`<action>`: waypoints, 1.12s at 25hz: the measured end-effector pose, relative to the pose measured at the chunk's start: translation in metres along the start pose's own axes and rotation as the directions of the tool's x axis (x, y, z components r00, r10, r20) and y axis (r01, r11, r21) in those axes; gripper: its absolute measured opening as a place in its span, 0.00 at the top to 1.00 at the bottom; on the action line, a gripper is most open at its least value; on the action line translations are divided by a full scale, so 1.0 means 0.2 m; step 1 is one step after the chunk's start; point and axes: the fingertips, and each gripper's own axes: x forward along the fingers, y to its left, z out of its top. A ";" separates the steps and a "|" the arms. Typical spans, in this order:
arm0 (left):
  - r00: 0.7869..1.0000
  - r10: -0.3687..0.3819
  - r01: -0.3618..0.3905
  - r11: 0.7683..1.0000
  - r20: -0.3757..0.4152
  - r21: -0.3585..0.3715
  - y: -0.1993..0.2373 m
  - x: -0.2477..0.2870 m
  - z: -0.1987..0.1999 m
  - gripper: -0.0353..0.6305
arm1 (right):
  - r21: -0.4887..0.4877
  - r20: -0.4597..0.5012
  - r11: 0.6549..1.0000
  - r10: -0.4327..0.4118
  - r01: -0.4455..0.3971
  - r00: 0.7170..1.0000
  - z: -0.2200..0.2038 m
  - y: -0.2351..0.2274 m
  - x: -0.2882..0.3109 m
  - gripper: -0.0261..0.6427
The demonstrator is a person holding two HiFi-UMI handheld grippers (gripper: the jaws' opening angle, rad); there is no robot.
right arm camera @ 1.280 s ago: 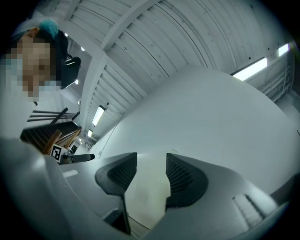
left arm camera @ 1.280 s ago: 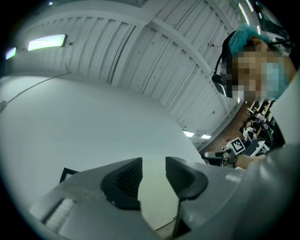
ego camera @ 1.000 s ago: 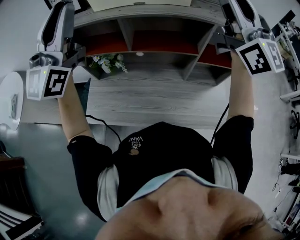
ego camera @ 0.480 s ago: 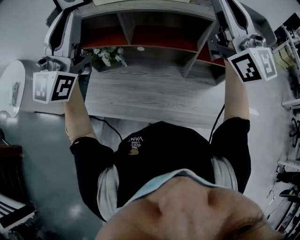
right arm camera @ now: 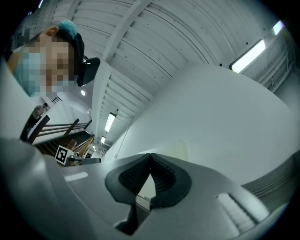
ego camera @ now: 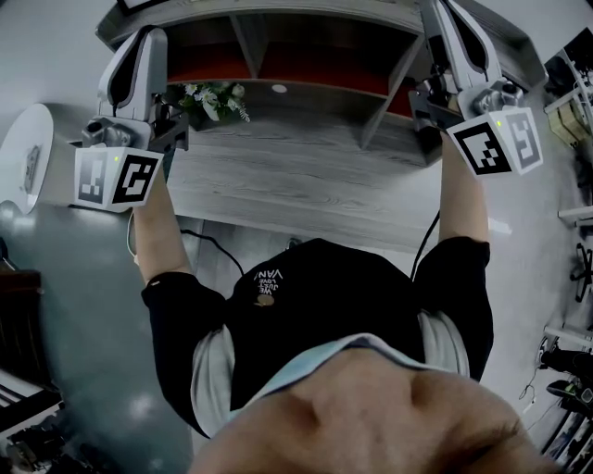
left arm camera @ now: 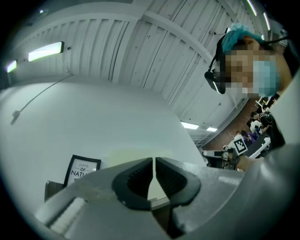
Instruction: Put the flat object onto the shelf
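The placing looks done to me. The flat object (left arm camera: 126, 155), a pale panel, stands on top of the shelf (ego camera: 315, 13) against the wall. It sits just right of the framed print (left arm camera: 83, 169) and shows beyond the tips of both my tools. I judge I am in the withdrawal. My left hand-held gripper (left arm camera: 153, 164) has just been closing, and its pads are now drawn together to a hairline slit with nothing between them. My right hand-held gripper (right arm camera: 150, 157) is pressed fully together and just as empty. Both point upward toward the shelf's top, one at each end, clear of the panel. The next move, as I see it, is to bring both hands down and back from the shelf toward the bench (ego camera: 296, 185) in front of it. I should not clip the shelf's front edge or the small plant (ego camera: 215, 97) in its left bay, and the panel must stay leaning undisturbed. Compared with a second ago, both tools sit lower against the shelf's ends. The shelf itself has slid toward the top of my head view, and the pale panel that showed above it then is now out of that view.
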 end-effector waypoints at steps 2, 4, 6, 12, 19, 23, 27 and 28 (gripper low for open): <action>1.000 0.012 -0.012 1.000 -0.010 -0.006 -0.01 -0.01 -0.02 0.93 | 0.011 -0.004 1.000 0.002 -0.002 1.000 -0.01 -0.01 -0.02 0.96; 1.000 0.021 -0.021 1.000 -0.017 -0.003 -0.03 -0.02 -0.03 0.94 | 0.018 -0.013 1.000 0.004 -0.004 1.000 -0.03 -0.01 -0.05 0.96; 0.999 0.029 -0.029 1.000 -0.023 0.007 -0.06 -0.03 -0.04 0.94 | 0.016 -0.026 1.000 0.008 -0.008 1.000 -0.05 -0.01 -0.07 0.96; 0.996 0.075 -0.074 0.997 -0.053 0.010 -0.12 -0.09 -0.10 0.94 | 0.014 -0.059 1.000 0.025 -0.024 0.998 -0.10 0.00 -0.16 0.96; 0.987 0.135 -0.135 0.991 -0.092 0.004 -0.20 -0.18 -0.20 0.94 | 0.037 -0.108 0.999 0.040 -0.036 0.993 -0.20 0.02 -0.27 0.96; 0.984 0.135 -0.137 0.990 -0.116 -0.015 -0.27 -0.24 -0.25 0.94 | 0.075 -0.141 0.996 0.063 -0.053 0.988 -0.28 0.07 -0.33 0.96; 0.980 0.144 -0.151 0.988 -0.140 -0.035 -0.34 -0.30 -0.29 0.94 | 0.116 -0.177 0.992 0.078 -0.058 0.981 -0.36 0.11 -0.39 0.96; 0.978 0.148 -0.155 0.987 -0.145 -0.037 -0.35 -0.31 -0.30 0.94 | 0.124 -0.184 0.991 0.081 -0.058 0.980 -0.38 0.12 -0.41 0.96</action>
